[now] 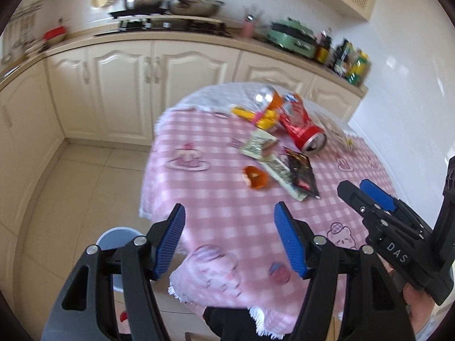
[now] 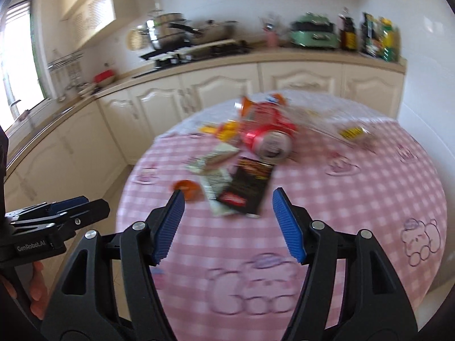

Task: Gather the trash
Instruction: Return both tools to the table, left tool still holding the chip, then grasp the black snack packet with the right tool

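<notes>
Both tools apart and empty, trash heaped ahead on the bench.

The left tool [image 1: 229, 238] and right tool [image 2: 227, 227] hang with fingers wide, gripping nothing, above the near edge of the pink-checked bench [image 1: 216, 210]. Just ahead of the right tool lies a black wrapper [image 2: 247, 187], an orange scrap [image 2: 187, 189] beside its left finger, a red can [image 2: 267, 142] farther ahead. Best, I judge, to take the nearest flat wrapper by an edge, low and slow, since blur hides detail. Only the left view shows a blue bin [image 1: 116, 241] below the bench, left of that tool.
</notes>
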Tool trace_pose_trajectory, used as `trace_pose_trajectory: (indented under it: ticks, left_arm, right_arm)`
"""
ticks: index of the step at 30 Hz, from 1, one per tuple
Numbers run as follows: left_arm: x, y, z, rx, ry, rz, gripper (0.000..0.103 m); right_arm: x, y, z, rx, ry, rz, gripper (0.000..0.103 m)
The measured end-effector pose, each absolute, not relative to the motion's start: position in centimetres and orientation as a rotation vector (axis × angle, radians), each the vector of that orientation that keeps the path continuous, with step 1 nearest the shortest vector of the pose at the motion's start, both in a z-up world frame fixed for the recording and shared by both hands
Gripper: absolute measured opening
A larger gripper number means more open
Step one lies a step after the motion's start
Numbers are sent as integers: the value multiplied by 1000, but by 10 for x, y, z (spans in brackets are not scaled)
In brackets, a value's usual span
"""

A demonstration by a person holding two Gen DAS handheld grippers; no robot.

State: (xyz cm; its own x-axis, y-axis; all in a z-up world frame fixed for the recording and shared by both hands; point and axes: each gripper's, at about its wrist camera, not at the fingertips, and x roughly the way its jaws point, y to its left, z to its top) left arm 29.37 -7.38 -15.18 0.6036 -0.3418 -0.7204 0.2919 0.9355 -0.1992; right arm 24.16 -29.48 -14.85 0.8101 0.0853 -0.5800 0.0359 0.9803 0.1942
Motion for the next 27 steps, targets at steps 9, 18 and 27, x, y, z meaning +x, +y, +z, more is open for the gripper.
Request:
trace_pose_trajectory:
  ticks: [9,18,27]
  left_arm:
    - [337,-131,-182,75,914,-393,64]
    - [356,-150,-197,130,911,-389,29]
    - [352,-123,-188,38,884,-374,28]
  right_arm:
    - [259,-325,-168,241,674,2,68]
    - [291,-326,-179,281,756,47,68]
    - [327,-300,-181,258,833,65,69]
